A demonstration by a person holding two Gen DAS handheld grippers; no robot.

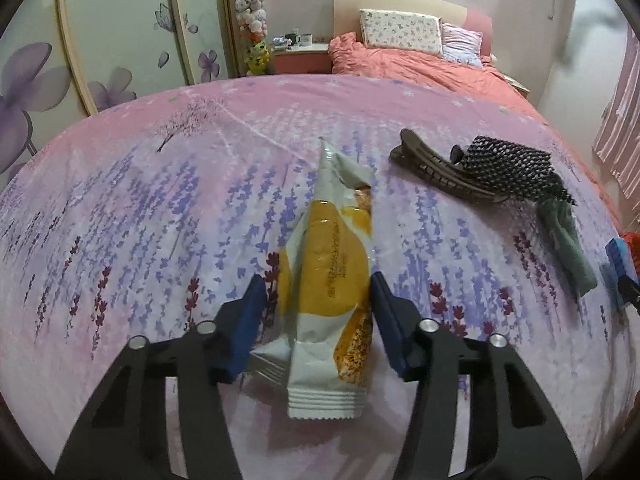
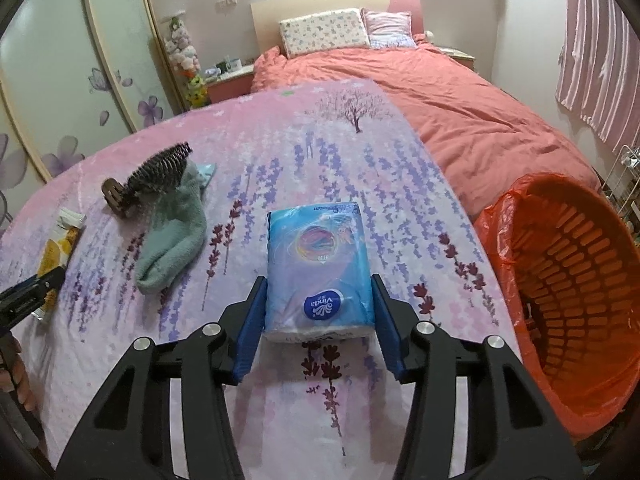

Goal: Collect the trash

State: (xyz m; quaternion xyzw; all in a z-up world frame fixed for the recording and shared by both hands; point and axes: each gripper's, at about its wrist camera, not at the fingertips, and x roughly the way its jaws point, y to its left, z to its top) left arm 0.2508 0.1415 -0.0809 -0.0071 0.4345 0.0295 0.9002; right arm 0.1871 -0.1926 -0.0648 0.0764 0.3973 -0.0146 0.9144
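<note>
A white and yellow snack wrapper (image 1: 328, 256) lies lengthwise on the lavender-print bedspread (image 1: 140, 220), between the fingers of my left gripper (image 1: 318, 292). The right pad meets the wrapper's edge, while a narrow strip of sheet shows at the left pad, so the gripper is open around it. In the right wrist view a blue tissue pack (image 2: 320, 268) fills the gap of my right gripper (image 2: 319, 292), with both blue pads against its sides. The wrapper (image 2: 56, 248) and the left gripper's fingers (image 2: 32, 292) also show at that view's left edge.
An orange slatted basket lined with a red bag (image 2: 580, 280) stands beside the bed at the right. A brown hair claw (image 1: 440, 172), a black hairbrush (image 1: 508, 164) and a green sock (image 2: 176, 236) lie on the bedspread. A salmon duvet (image 2: 460, 120) covers the far bed.
</note>
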